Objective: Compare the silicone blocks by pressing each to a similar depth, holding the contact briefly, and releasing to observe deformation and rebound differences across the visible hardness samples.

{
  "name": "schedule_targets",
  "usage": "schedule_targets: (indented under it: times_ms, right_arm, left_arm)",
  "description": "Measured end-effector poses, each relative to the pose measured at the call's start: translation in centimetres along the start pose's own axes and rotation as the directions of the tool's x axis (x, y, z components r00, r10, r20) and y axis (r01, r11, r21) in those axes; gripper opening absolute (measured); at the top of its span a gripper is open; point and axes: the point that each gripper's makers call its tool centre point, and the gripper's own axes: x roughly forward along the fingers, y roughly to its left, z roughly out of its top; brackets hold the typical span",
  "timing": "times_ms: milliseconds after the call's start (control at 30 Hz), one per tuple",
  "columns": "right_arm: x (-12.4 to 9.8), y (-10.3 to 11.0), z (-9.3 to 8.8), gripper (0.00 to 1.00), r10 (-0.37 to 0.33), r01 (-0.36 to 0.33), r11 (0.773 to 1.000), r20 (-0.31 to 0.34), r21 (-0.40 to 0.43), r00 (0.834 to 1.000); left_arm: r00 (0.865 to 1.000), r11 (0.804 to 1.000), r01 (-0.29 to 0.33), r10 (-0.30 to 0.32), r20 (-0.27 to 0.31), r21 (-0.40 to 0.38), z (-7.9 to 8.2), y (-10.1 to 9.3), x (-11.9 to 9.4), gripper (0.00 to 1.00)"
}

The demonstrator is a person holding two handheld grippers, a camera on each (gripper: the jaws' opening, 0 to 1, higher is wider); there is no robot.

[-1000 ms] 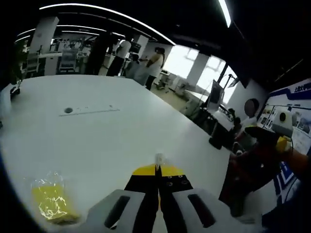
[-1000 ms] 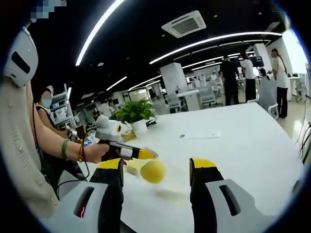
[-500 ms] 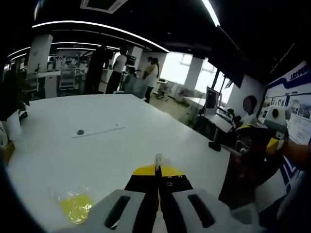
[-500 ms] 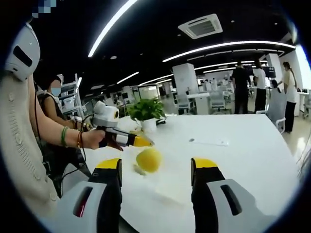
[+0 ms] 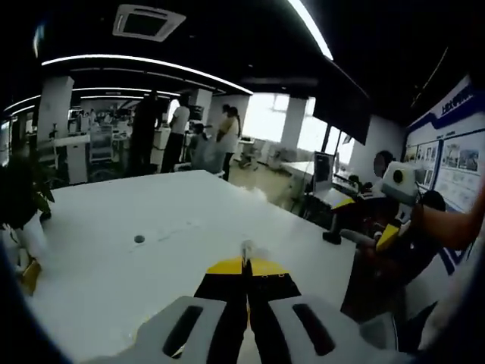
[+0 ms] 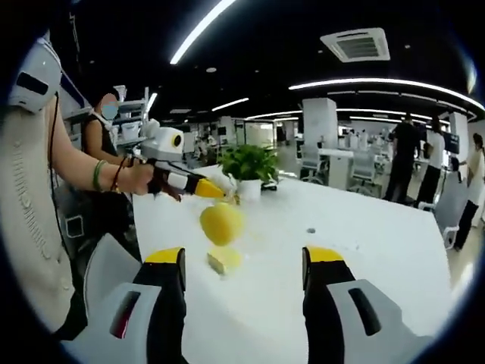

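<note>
Your left gripper (image 5: pixel 245 262), jaws clenched on a clear bag corner, has lifted the round yellow silicone block (image 6: pixel 220 223) off the white table (image 6: pixel 364 250), while your right gripper (image 6: pixel 242 262) stays released: nothing is pressed yet

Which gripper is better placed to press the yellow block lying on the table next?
Likely the right. The right gripper is open, with the yellow block on the table ahead between its jaws. The left gripper is shut on a clear bag holding a yellow piece, lifted above the white table.
</note>
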Motion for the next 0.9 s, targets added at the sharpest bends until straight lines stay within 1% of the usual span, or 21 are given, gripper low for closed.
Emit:
schedule_targets:
  times_ms: [33,67,133,200,300,400,567,767,800,833,900]
  right_arm:
    - [0.3,0.0,0.4,0.58,0.009,-0.009,1.0,0.005,-0.019,1.0]
    - [0.8,-0.1,0.9,0.58,0.023,-0.023,0.999,0.005,-0.027,1.0]
    - [1.7,0.3,1.7,0.59,0.07,-0.071,0.996,-0.012,-0.059,0.997]
    - [2.6,0.5,2.0,0.6,0.104,-0.107,0.99,-0.038,-0.095,0.994]
    - [4.4,0.9,2.3,0.61,0.163,-0.172,0.978,-0.085,-0.12,0.983]
    - [5.6,1.0,2.3,0.61,0.188,-0.204,0.967,-0.11,-0.153,0.976]
    - [8.0,1.4,1.8,0.61,0.244,-0.268,0.95,-0.155,-0.16,0.957]
    - [9.7,1.7,1.1,0.62,0.284,-0.314,0.936,-0.188,-0.157,0.94]
    - [10.1,1.7,0.9,0.62,0.295,-0.325,0.933,-0.191,-0.154,0.936]
    - [10.4,1.7,0.9,0.63,0.305,-0.332,0.934,-0.185,-0.135,0.934]
    - [10.9,1.7,0.9,0.64,0.317,-0.341,0.931,-0.181,-0.126,0.931]
  left_arm:
    - [1.0,1.0,0.0,0.0,-0.002,0.012,0.0,0.0,-0.2,0.0]
    - [1.0,1.0,0.016,-0.016,-0.004,0.002,0.1,0.0,-0.4,0.0]
    - [1.0,1.0,0.016,-0.016,-0.001,0.01,0.2,0.1,-0.6,0.0]
    - [1.0,1.0,0.024,-0.024,-0.004,0.013,0.3,0.1,-0.8,0.0]
    - [0.999,0.999,0.033,-0.033,-0.006,0.022,0.5,0.1,-1.0,0.0]
    - [0.999,0.999,0.041,-0.041,-0.008,0.03,0.6,0.2,-1.0,0.0]
    - [0.999,0.998,0.046,-0.045,-0.011,0.037,0.9,0.2,-0.9,0.0]
    - [0.998,0.997,0.064,-0.063,-0.014,0.039,1.6,0.5,-0.4,0.0]
    - [0.997,0.997,0.071,-0.071,-0.015,0.036,1.8,0.5,-0.2,0.0]
    - [0.997,0.996,0.082,-0.082,-0.015,0.03,1.8,0.1,-0.1,0.0]
    - [0.996,0.996,0.084,-0.084,-0.01,0.036,2.0,-0.1,0.1,0.0]
